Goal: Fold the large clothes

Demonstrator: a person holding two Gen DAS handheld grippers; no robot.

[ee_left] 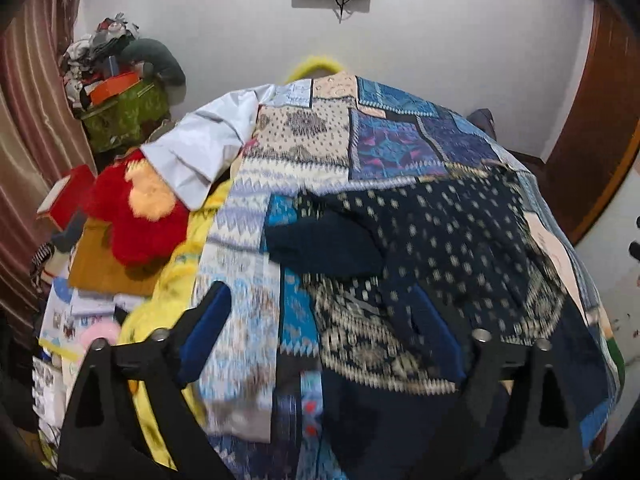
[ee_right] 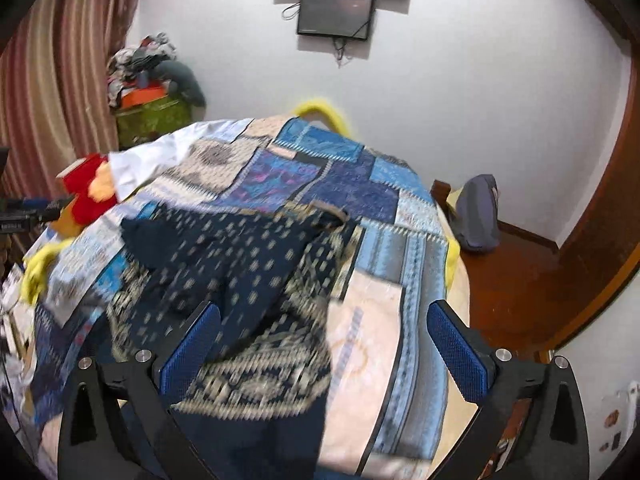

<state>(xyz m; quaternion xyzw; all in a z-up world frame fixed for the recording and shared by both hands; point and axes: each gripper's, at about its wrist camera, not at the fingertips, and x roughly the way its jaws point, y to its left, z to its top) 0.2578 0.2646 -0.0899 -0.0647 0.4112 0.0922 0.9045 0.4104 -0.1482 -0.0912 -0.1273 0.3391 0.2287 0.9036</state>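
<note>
A dark navy patterned garment [ee_left: 420, 240] with cream dots and a cream woven border lies crumpled on a blue patchwork bedcover [ee_left: 392, 140]. It also shows in the right wrist view [ee_right: 240, 264], on the bedcover [ee_right: 400, 264]. My left gripper [ee_left: 320, 332] is open, its blue-padded fingers [ee_left: 208, 332] spread just above the garment's near edge. My right gripper [ee_right: 324, 352] is open too, hovering over the garment's bordered hem and the bedcover, holding nothing.
A white cloth [ee_left: 200, 148], a red plush toy [ee_left: 136, 216] and papers lie left of the bed. A green box [ee_left: 124, 112] piled with clutter stands by the striped curtain [ee_left: 32, 120]. A wall screen [ee_right: 336, 14] hangs ahead. A grey bag [ee_right: 478, 212] sits on the brown floor at right.
</note>
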